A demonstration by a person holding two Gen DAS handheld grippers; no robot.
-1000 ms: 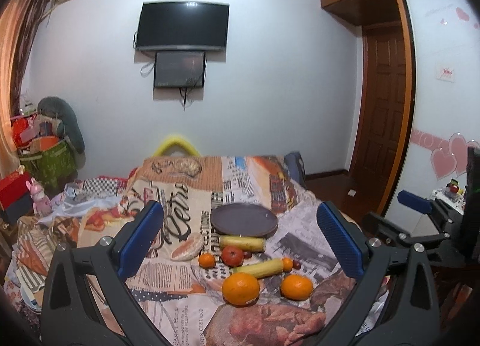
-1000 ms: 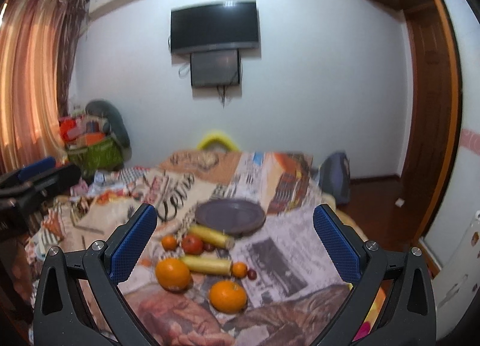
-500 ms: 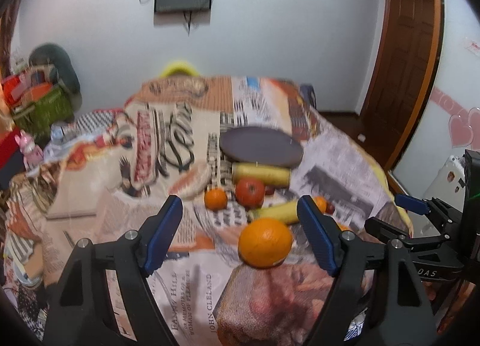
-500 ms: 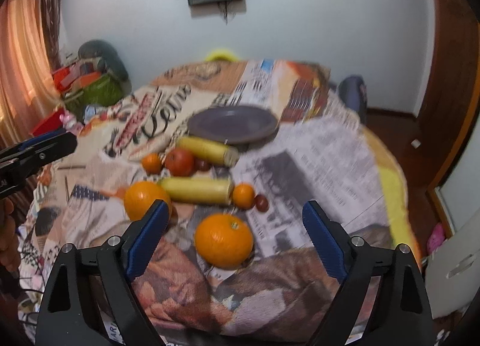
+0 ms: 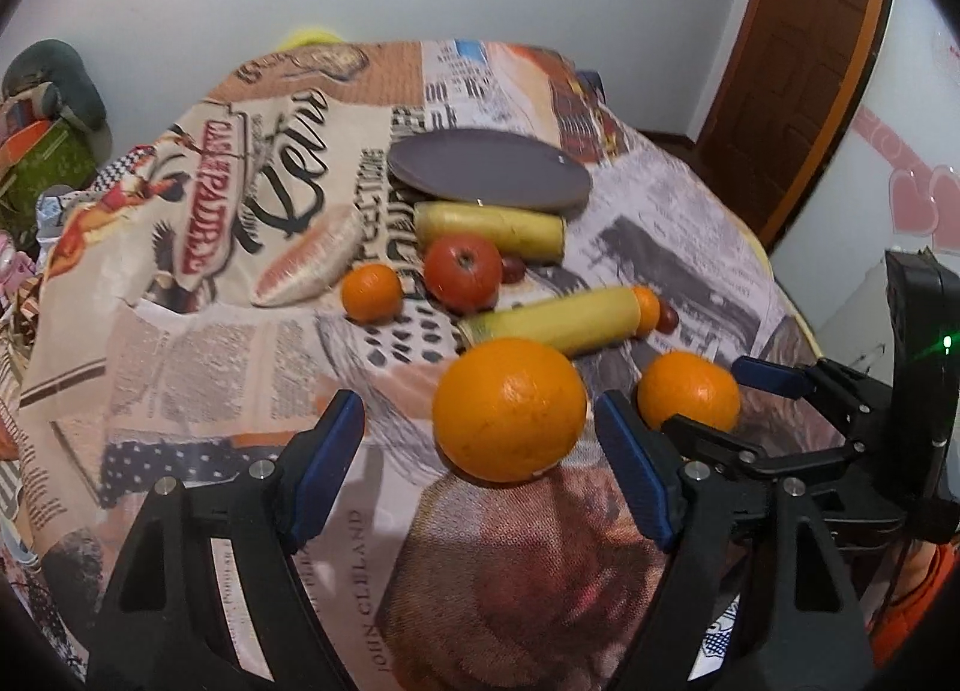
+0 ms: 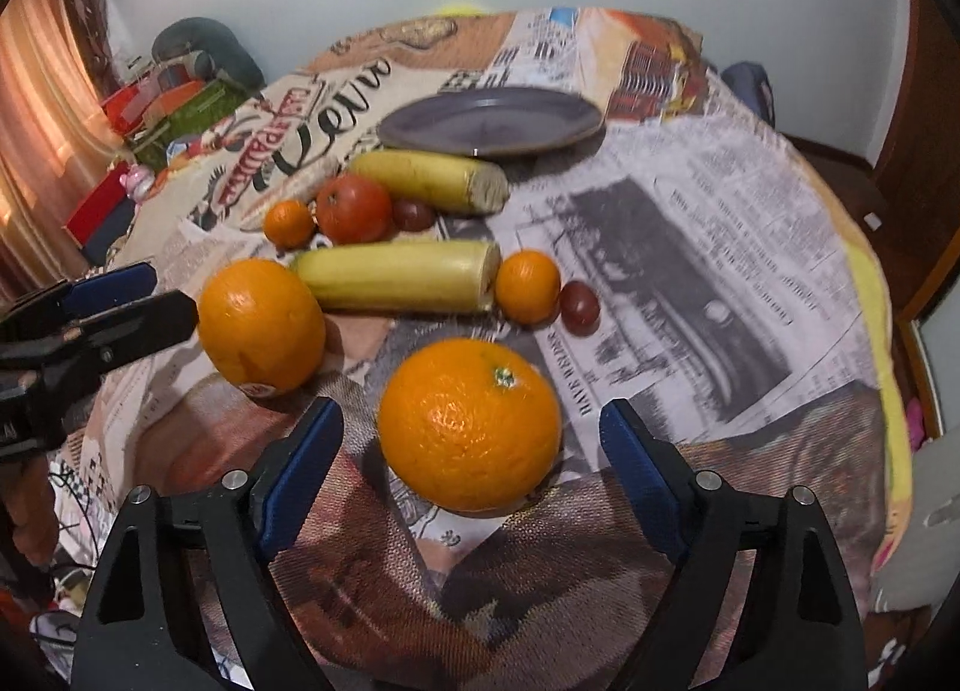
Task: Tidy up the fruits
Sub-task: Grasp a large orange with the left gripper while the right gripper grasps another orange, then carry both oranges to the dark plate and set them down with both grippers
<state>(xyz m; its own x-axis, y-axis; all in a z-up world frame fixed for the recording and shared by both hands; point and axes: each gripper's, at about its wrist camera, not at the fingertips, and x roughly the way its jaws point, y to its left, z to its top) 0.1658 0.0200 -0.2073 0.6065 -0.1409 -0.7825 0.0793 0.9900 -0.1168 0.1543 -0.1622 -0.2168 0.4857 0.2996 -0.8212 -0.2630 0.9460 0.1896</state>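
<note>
Both hand-held grippers have dropped from a distant view to the fruit. Left hand-held gripper [image 5: 480, 469] and right hand-held gripper [image 6: 471, 469], jaws apart, each frame one orange [image 5: 509, 408] [image 6: 471, 424], untouched. The empty plate [image 6: 489, 121], upper centre, awaits beyond bananas [image 6: 399, 276].

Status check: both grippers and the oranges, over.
Left gripper open, big orange between its fingers. Right gripper open around second orange. Plate empty; bananas lie before it.

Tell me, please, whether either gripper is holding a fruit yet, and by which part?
Nothing is held. The left gripper and right gripper each have open jaws flanking a large orange without touching it.
</note>
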